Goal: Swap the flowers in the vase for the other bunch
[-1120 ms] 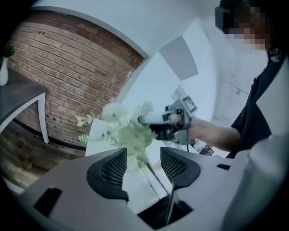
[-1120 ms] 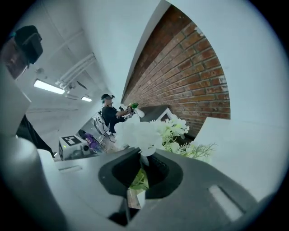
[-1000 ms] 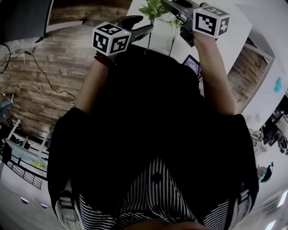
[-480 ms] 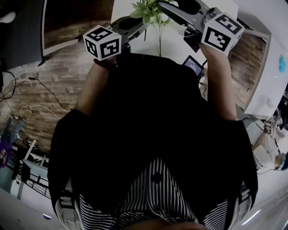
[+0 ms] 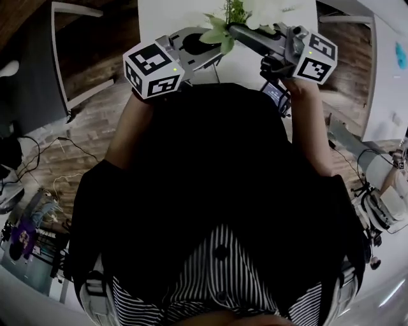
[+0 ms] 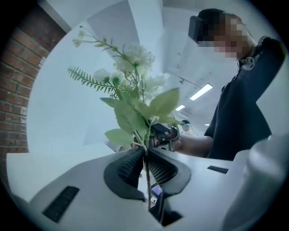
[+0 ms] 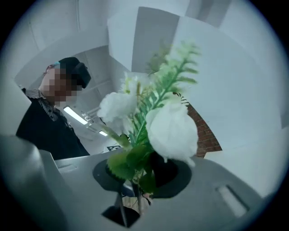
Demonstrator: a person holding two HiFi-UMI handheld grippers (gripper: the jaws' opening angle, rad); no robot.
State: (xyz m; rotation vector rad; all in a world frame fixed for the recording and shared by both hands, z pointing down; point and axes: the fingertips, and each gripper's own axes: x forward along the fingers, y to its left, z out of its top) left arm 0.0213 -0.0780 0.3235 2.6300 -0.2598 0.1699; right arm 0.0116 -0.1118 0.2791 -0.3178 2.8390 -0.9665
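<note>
**Grip state.** Your left gripper [image 6: 145, 158] is clenched on the single thin stem of the fern bunch [image 6: 135, 113], and the ribbed pads meet on it. Your right gripper [image 7: 139, 178] has its jaws closing on the stems of the rose bunch [image 7: 169, 128], with leaves crowded between the pads.

**Location.** You hold both bunches in the air over the near edge of the desk [image 5: 167, 18], close to each other. The vase appears in no view.

**Risks, in my judgement.**
- The fern bunch hangs on one slim stem, so it may swivel or slide in the pads if you tilt the gripper.
- In the right gripper, trapped leaves could cushion the pads and leave the stems loose.
- With the heads this near, foliage may tangle.

**Orientation.** Each bunch's long axis runs along its stems and crosses the jaws. The blooms point up and the cut ends hang below. The fern bunch leans slightly to the left in the left gripper view.
</note>
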